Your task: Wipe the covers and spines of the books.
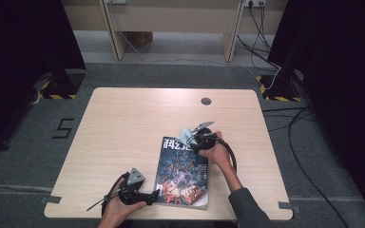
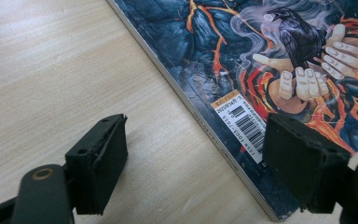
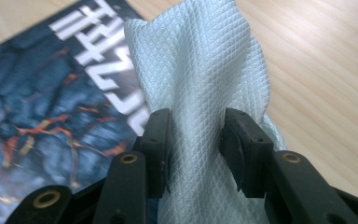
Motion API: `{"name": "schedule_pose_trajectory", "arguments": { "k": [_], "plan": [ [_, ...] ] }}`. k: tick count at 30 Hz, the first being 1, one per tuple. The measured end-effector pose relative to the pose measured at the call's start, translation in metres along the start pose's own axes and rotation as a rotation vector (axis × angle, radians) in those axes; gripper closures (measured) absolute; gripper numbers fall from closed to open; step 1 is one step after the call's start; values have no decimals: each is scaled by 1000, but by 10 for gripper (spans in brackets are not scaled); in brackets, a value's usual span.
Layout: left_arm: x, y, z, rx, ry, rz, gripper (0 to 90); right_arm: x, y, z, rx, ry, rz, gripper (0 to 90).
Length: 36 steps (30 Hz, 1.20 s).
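Observation:
A book (image 1: 183, 173) with a dark blue and orange cover lies flat on the wooden table (image 1: 123, 123), near the front edge. My right gripper (image 1: 193, 138) is at the book's far edge, shut on a pale, diamond-textured cloth (image 1: 186, 135). In the right gripper view the cloth (image 3: 200, 70) bunches up between the jaws of that gripper (image 3: 195, 140), over the cover's white title (image 3: 98, 51). My left gripper (image 1: 156, 194) is at the book's near left corner, open. In the left gripper view its jaws (image 2: 196, 158) straddle the book's spine edge (image 2: 219, 140), one over bare wood, one over the barcode corner.
A round cable hole (image 1: 206, 101) sits near the table's far edge. Bare tabletop stretches to the left and behind the book. Beyond the table are grey carpet, loose cables (image 1: 266, 52) and the legs of another desk (image 1: 116, 42).

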<state>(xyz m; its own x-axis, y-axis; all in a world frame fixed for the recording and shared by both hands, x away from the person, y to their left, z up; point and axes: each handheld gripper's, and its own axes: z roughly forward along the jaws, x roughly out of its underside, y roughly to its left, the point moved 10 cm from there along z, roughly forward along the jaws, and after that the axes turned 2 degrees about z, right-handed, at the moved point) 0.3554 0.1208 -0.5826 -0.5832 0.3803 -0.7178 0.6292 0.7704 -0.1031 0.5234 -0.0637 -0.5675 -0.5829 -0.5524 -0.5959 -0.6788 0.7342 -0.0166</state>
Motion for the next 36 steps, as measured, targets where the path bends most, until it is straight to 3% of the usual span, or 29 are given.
{"name": "schedule_pose_trajectory", "arguments": {
  "k": [4,8,14,17,22,30,33,36],
  "plan": [
    [0,0,0,-1,-1,-1,210,9,-13,-7,16,-16,23,625],
    [0,0,0,-1,-2,-1,210,14,-11,-10,42,-26,10,622],
    [0,0,0,-2,-3,-2,210,27,11,-19,-9,-32,-44,620],
    [0,0,0,-3,-3,-2,209,36,23,-25,-36,-51,-42,620],
    [0,0,0,-3,-5,-5,207,49,50,-35,-72,-55,-91,621],
    [0,0,0,-2,-2,-2,207,53,94,-38,-155,-57,-182,625],
    [0,0,0,-3,-5,-5,208,51,93,-37,-167,-50,-178,621],
    [0,0,0,-2,-6,-5,207,48,80,-34,-149,-71,-146,622]
  ]
}}
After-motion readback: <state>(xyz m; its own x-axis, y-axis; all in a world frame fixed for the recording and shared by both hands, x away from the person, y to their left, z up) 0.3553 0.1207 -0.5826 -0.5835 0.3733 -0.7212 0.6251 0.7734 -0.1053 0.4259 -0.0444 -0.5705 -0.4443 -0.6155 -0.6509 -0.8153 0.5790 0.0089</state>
